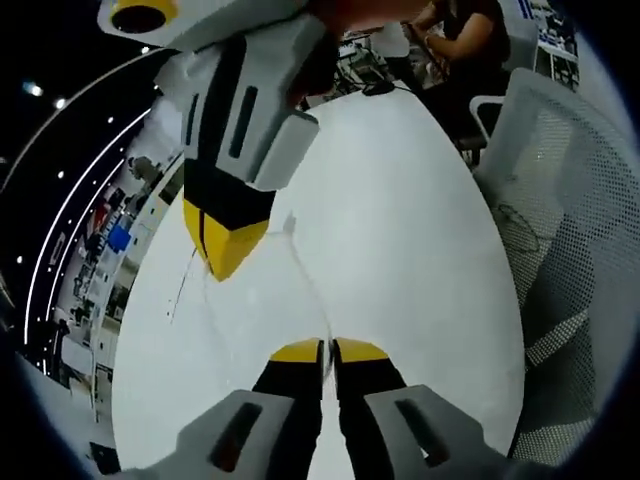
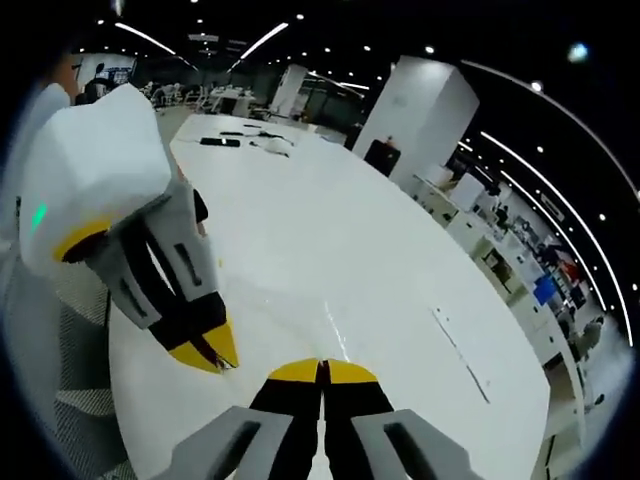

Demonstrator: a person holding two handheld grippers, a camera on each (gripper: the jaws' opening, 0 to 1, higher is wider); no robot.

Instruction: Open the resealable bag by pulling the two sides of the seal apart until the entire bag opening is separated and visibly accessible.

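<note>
- Barely visible: clear resealable bag, stretched above the white table between the two grippers, edges showing as faint lines.
- Seen again in the right gripper view as a transparent sheet spanning the gap between both sets of yellow tips.
- Left gripper: jaws pressed together, pinching one edge of the bag at the yellow tips.
- Right gripper: entered the left gripper view from above, jaws closed tight on the opposite edge of the bag.
- In the right gripper view: own tips closed at bottom centre, left gripper just beside them, angled in from the left.
- Farther out: white mesh chair beside the table, dark items at the table's far end, seated person beyond, office desks and ceiling light strips behind.
</note>
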